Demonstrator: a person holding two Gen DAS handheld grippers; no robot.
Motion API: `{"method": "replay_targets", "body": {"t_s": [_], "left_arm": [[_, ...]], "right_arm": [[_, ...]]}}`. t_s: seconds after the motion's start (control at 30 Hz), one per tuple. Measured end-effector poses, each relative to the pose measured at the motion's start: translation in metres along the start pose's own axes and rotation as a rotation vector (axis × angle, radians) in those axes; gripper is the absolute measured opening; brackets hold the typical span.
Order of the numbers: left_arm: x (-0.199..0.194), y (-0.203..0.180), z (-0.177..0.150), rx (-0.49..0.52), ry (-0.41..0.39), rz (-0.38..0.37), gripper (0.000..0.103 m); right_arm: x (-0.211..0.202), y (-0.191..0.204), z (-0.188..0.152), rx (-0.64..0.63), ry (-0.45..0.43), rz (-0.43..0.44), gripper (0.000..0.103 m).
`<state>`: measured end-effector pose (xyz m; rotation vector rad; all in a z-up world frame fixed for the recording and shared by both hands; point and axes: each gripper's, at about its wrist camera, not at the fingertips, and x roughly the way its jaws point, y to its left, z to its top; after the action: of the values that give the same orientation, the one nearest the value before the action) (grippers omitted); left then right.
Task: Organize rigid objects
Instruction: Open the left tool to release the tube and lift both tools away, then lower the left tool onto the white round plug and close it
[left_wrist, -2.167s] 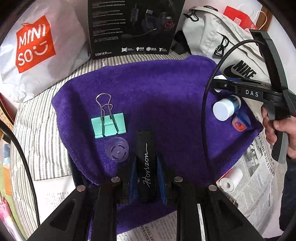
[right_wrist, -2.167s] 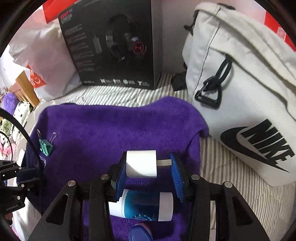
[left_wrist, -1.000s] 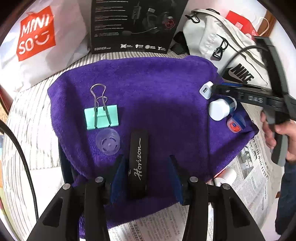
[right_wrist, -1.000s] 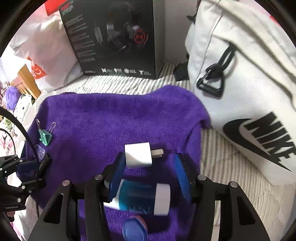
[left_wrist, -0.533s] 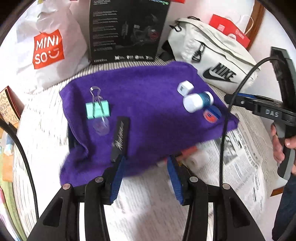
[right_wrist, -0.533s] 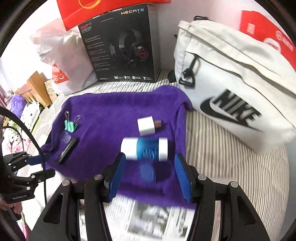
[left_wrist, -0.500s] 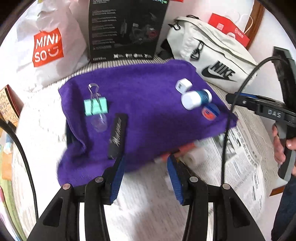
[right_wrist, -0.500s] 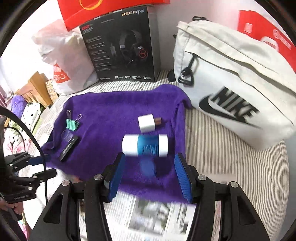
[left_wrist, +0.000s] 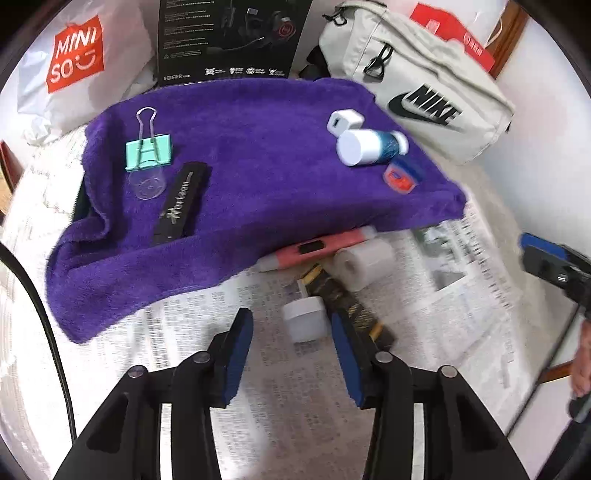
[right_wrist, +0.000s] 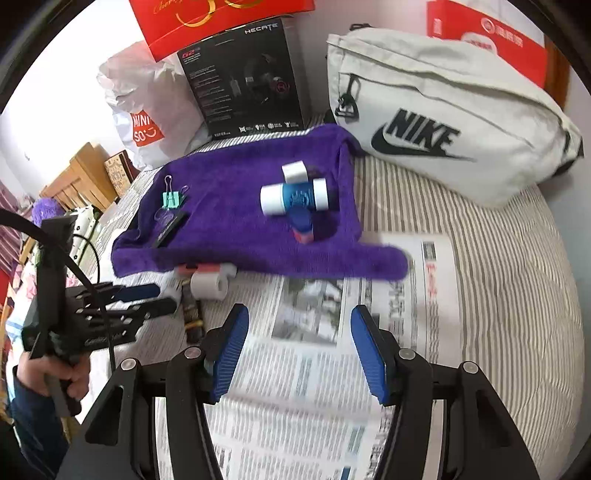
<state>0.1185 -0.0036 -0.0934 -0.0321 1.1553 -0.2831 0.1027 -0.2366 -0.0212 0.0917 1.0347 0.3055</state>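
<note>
Now both grippers point steeply down over the newspaper (right_wrist: 325, 373) on the striped bed, in front of the purple towel (left_wrist: 258, 155). The left gripper (left_wrist: 291, 332) has pulled back off the towel; its jaws have just been closing, and a small white jar (left_wrist: 306, 319) stands between the pads, not yet pressed. The black Horizon bar (left_wrist: 181, 203) it straddled a second ago lies on the towel beside the mint binder clip (left_wrist: 149, 151) and clear disc (left_wrist: 147, 184). The right gripper (right_wrist: 299, 347) has also drawn back, its jaws apart and empty, just opened a little further. The white charger plug (right_wrist: 293, 171), blue-and-white bottle (right_wrist: 293, 197) and small blue-red container (right_wrist: 303, 225) it left sit together on the towel.
</note>
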Motion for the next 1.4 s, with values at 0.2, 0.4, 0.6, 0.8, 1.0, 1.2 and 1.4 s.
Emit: {"method": "replay_targets", "body": {"t_s": [0.2,0.4,0.6,0.8,1.0,1.2,1.4], "left_arm": [[0.001,0.004,-0.001,0.015,-0.002,0.021,0.037],[0.005,-0.008,0.004,0.091,-0.009,0.063,0.037],[0.007,-0.008,0.006,0.139,-0.019,0.082,0.026],[0.007,-0.012,0.006,0.196,-0.029,0.075,0.024],[0.002,-0.003,0.000,0.179,-0.032,0.075,0.024],[-0.011,0.025,-0.011,0.121,-0.030,0.114,0.024],[-0.016,0.045,-0.018,0.089,-0.029,0.137,0.024]], "right_arm": [[0.003,-0.002,-0.012,0.017,0.020,0.006,0.057],[0.010,-0.001,-0.017,0.016,0.043,0.007,0.057],[0.021,-0.001,-0.021,0.024,0.069,0.004,0.057],[0.034,0.005,-0.025,0.011,0.104,0.006,0.057],[0.045,0.017,-0.021,-0.001,0.102,0.023,0.057],[0.064,0.042,-0.007,-0.027,0.101,0.043,0.057],[0.078,0.074,0.009,-0.090,0.067,0.050,0.057]]}}
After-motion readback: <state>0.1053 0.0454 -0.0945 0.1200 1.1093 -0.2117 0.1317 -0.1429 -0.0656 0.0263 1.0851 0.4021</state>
